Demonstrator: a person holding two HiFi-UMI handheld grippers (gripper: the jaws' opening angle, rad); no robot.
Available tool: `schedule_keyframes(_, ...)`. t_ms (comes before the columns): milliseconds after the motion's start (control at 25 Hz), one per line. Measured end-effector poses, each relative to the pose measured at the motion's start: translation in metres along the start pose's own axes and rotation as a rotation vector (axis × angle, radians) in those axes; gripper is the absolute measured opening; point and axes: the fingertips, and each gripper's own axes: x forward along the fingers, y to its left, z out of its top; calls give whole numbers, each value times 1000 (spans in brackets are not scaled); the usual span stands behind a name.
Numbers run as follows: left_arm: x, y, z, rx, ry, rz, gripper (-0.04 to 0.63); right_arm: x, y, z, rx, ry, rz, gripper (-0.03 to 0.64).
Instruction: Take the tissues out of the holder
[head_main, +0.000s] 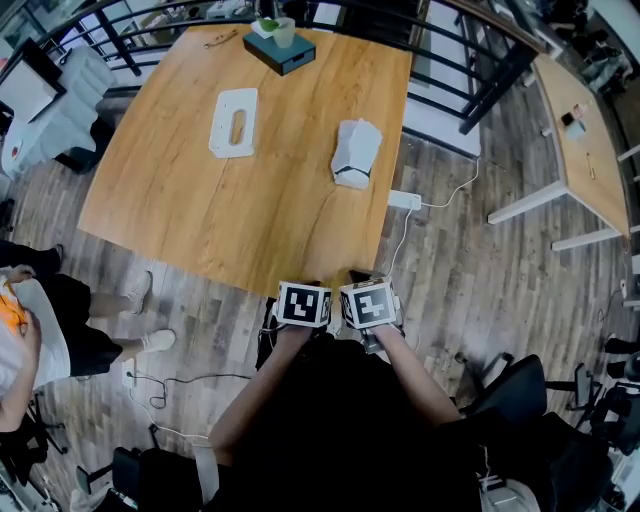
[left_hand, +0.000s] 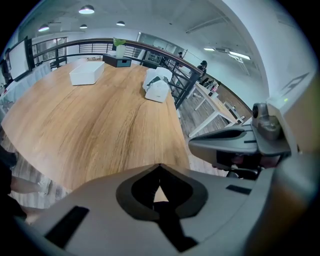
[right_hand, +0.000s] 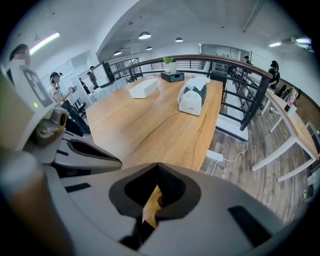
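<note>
A white tissue holder (head_main: 356, 152) with tissues sticking out of its top lies at the table's right side, also seen in the left gripper view (left_hand: 157, 88) and the right gripper view (right_hand: 192, 98). A flat white box (head_main: 233, 122) with an oval slot lies further left on the wooden table (head_main: 200, 210). My left gripper (head_main: 303, 292) and right gripper (head_main: 366, 292) hang side by side at the table's near edge, far from both. In the gripper views the left gripper (left_hand: 159, 167) and the right gripper (right_hand: 157, 167) are both shut, with nothing between their jaws.
A dark box (head_main: 279, 50) with a small plant stands at the table's far edge. A power strip (head_main: 404, 200) and its cable lie on the floor to the right. A person (head_main: 45, 335) sits at the left. A railing (head_main: 480, 70) and a second table (head_main: 585, 140) stand behind and to the right.
</note>
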Motion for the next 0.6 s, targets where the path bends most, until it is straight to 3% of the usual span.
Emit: schedule_keyframes(600, -5, 8, -8, -42, -11, 11, 8, 6, 14, -3, -51, 31, 33, 11)
